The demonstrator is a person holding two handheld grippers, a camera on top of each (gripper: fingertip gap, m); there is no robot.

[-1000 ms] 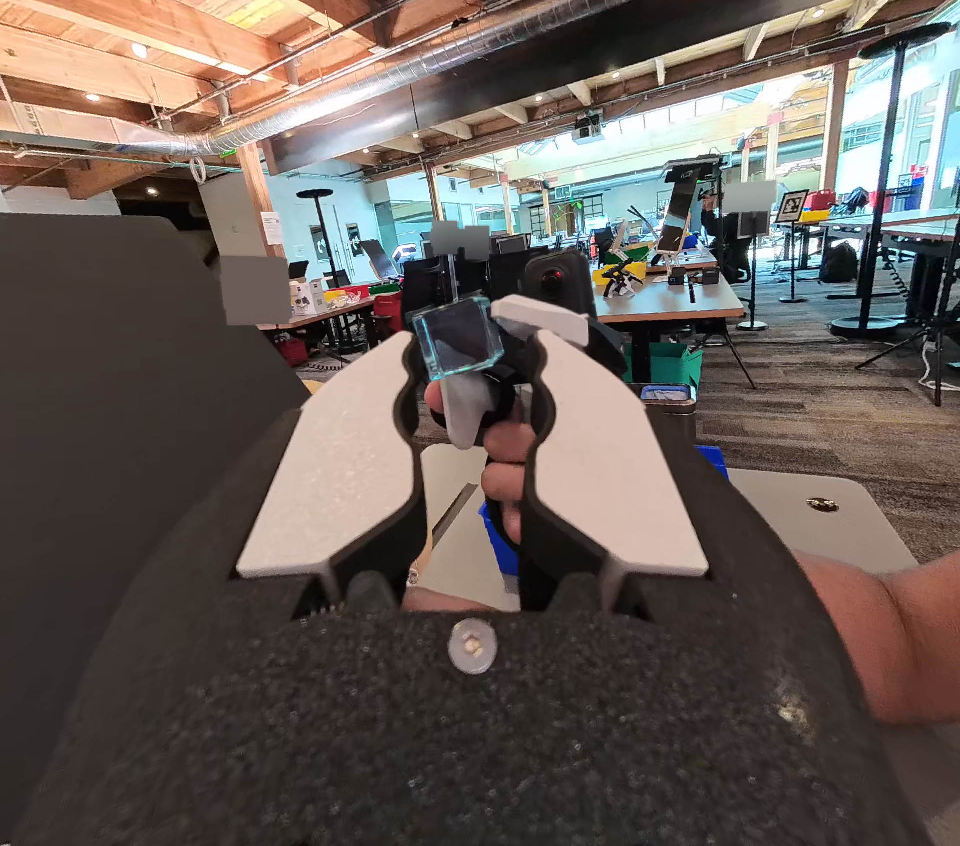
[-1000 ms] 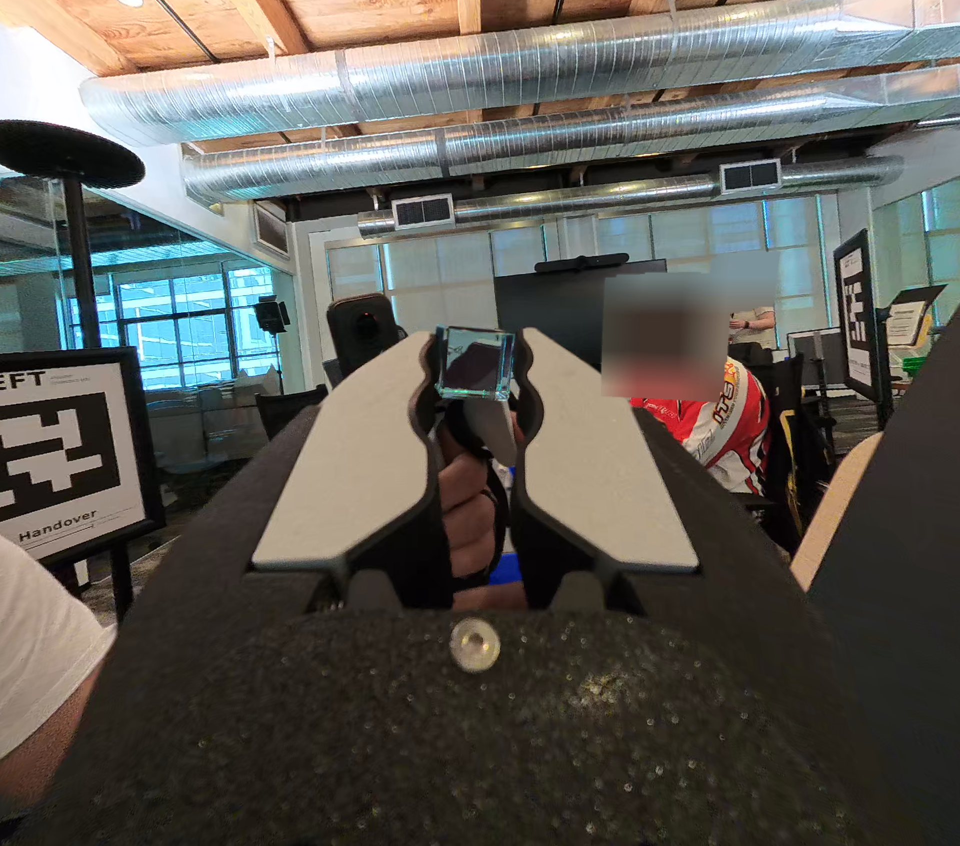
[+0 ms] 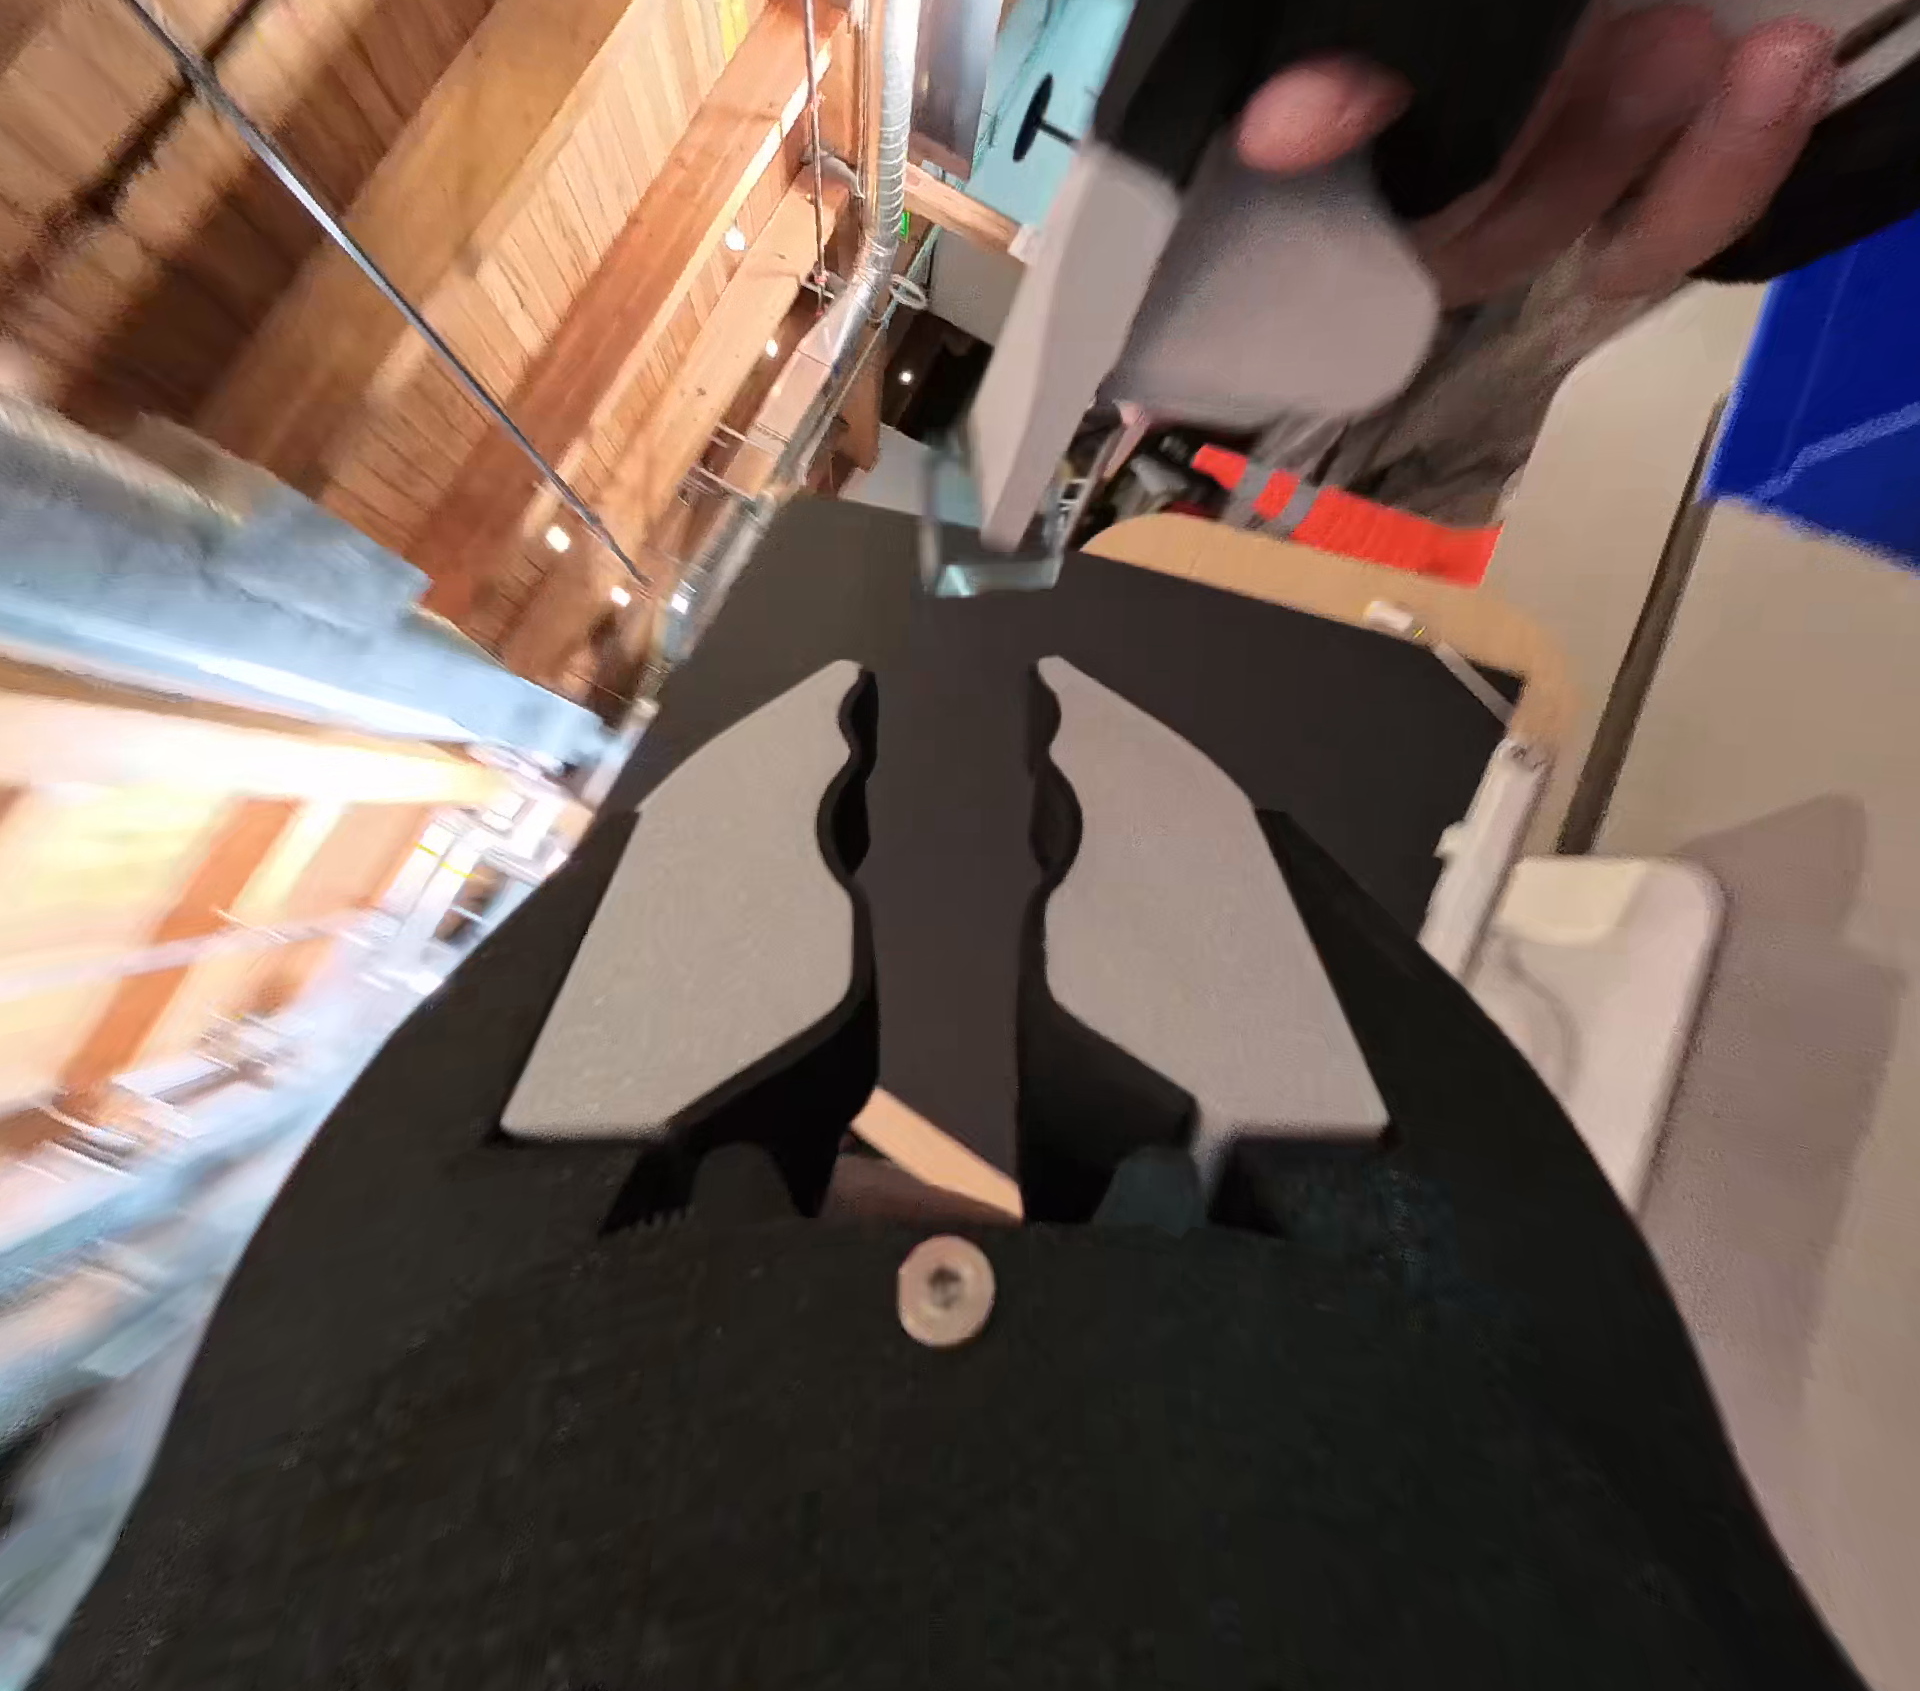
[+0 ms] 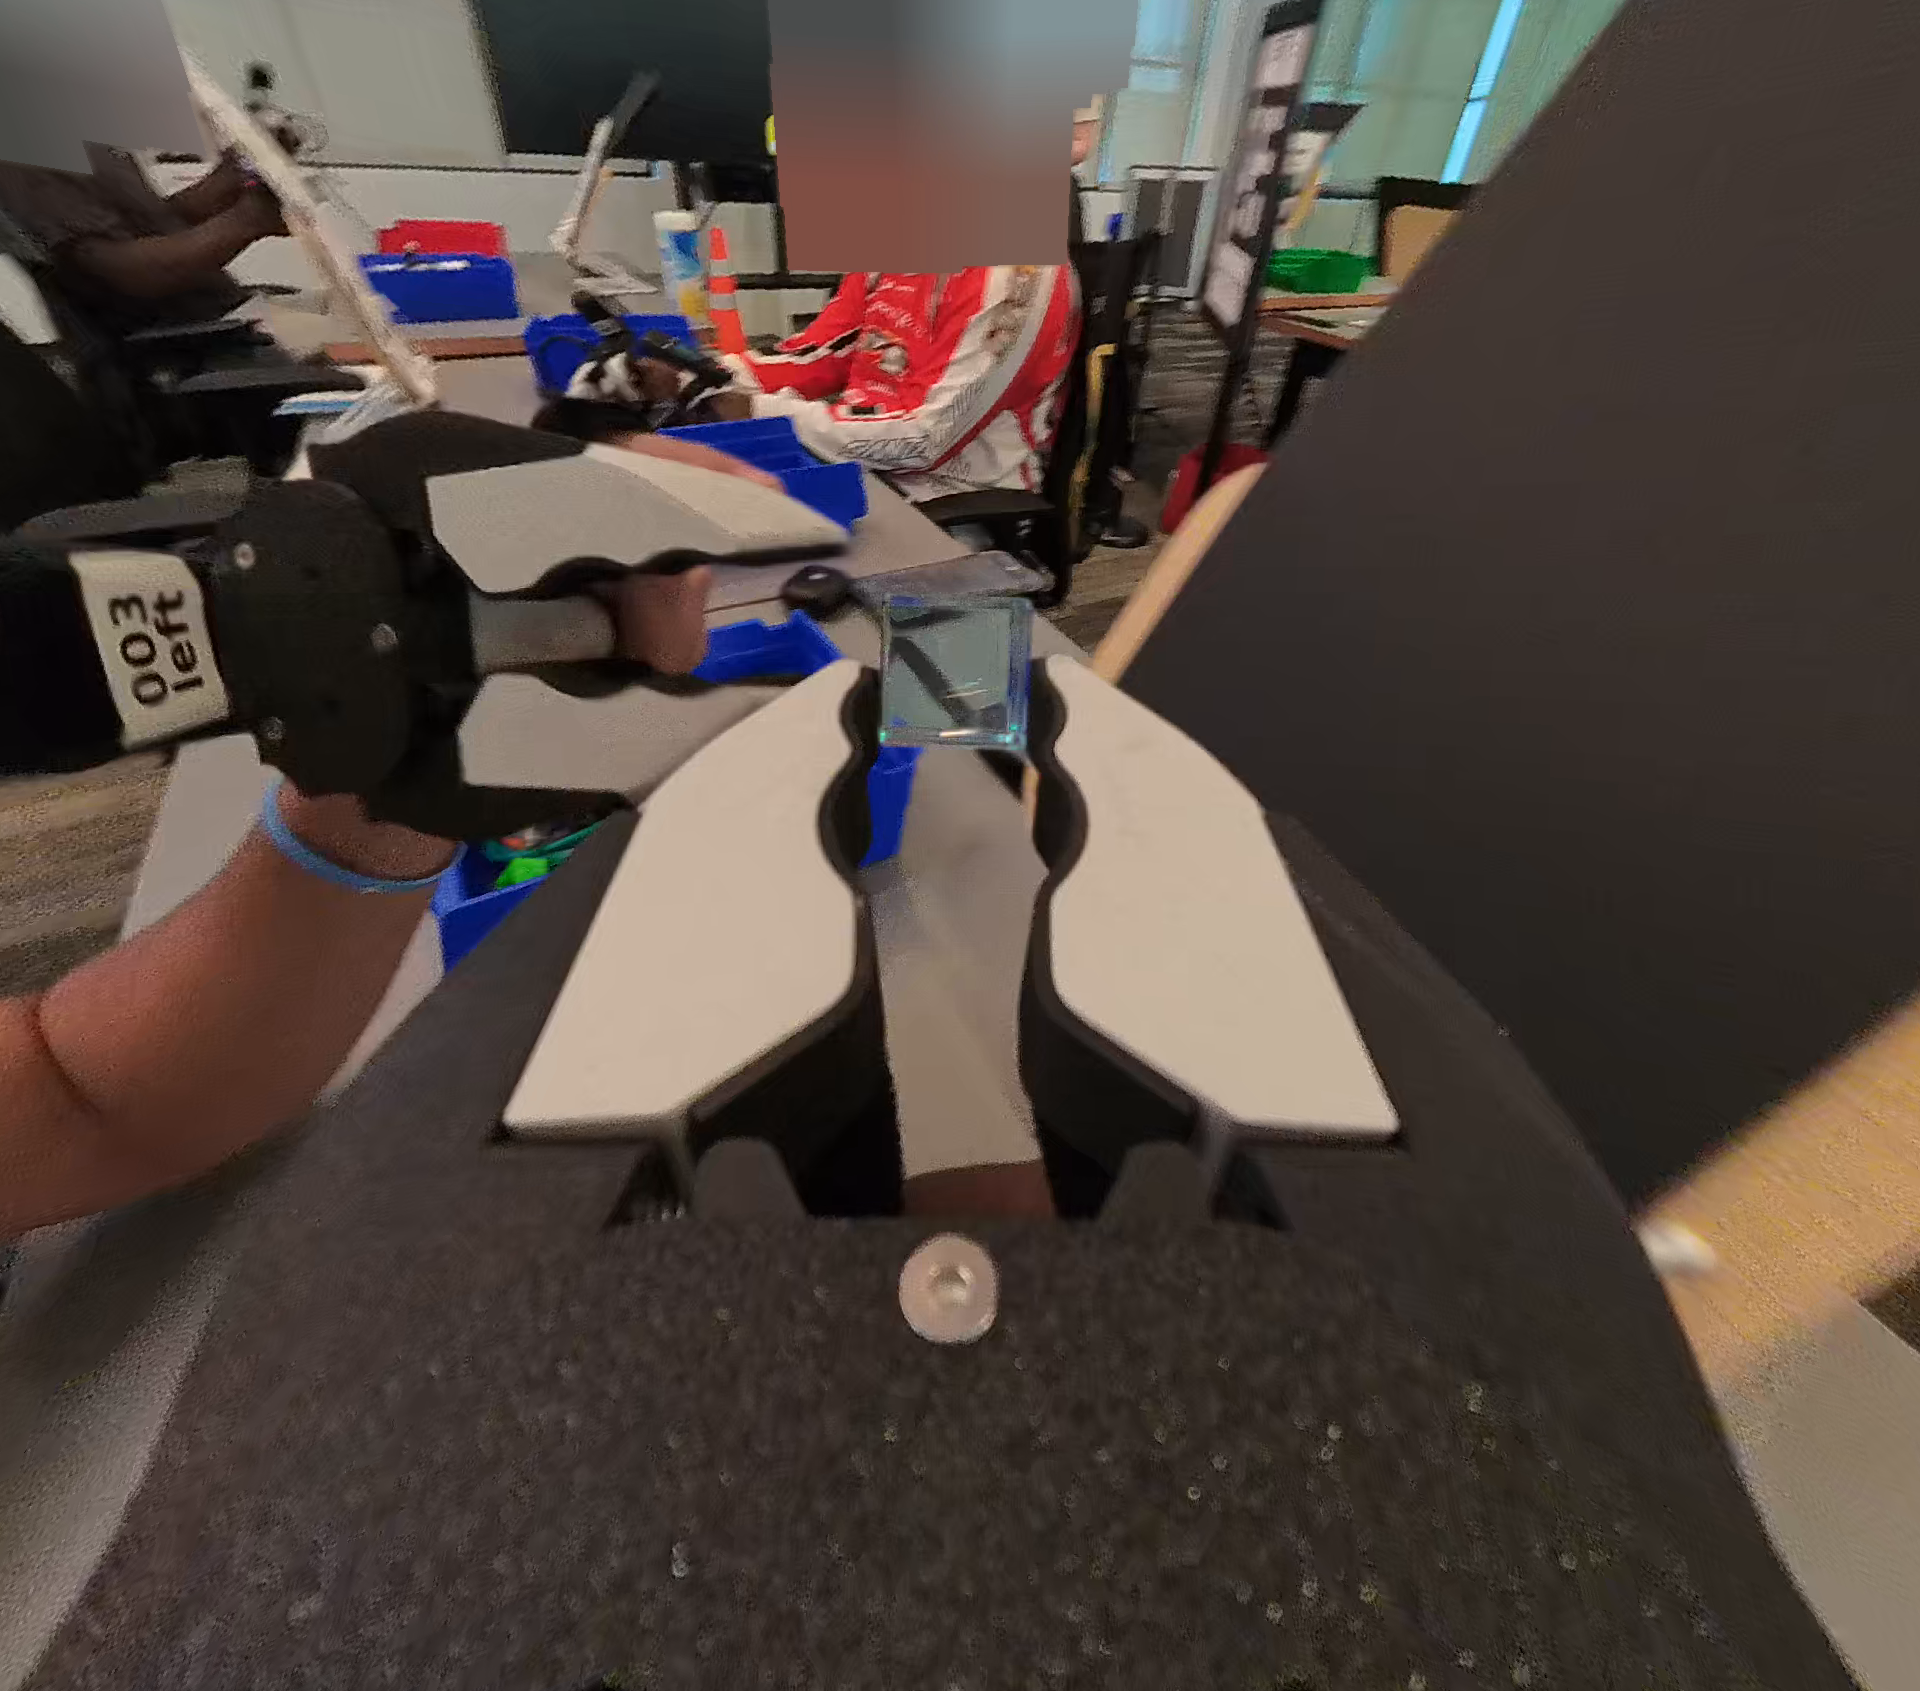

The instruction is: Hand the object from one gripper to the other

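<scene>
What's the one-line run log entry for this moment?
clear cube: held | right gripper: shut on cube | left gripper: open, empty

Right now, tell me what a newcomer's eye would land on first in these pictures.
First, the clear glass cube pinched at the tips of the right tongs, dead centre of the right wrist view. Next, the left tongs at that view's left, empty, held in a hand with a blue wristband. In the blurred, tilted left wrist view, the left tongs hold nothing, with the cube just beyond their tips.
</scene>
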